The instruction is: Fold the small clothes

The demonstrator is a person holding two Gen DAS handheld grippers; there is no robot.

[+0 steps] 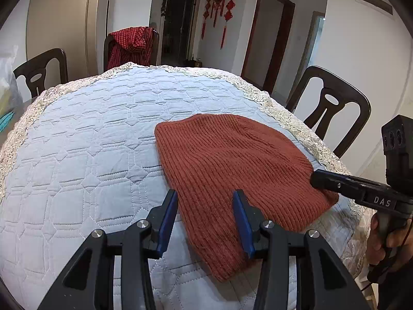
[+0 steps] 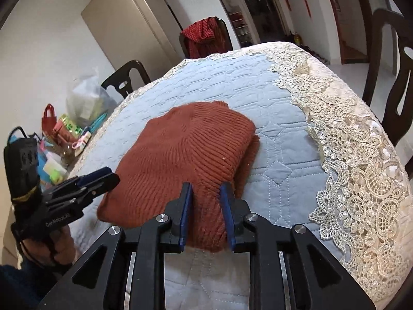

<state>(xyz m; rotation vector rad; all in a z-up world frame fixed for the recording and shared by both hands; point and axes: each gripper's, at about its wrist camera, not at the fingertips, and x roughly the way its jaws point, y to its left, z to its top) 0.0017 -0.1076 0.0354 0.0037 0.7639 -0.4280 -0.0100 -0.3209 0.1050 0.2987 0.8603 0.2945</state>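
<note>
A home dining room: quilted table (image 1: pixel 90 134), wooden chairs (image 1: pixel 333 108), red knot hangings (image 1: pixel 219 7).

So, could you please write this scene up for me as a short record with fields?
garment: rust-red knitted hat, lying flat
surface: light blue quilted cover with a lace border
left gripper: open, astride the hat's near edge, not gripping
right gripper: jaws apart, the hat's other near corner between them, apparently not pinched
behind: red checked garment draped over a chair
side clutter: bags beside the cover
</note>
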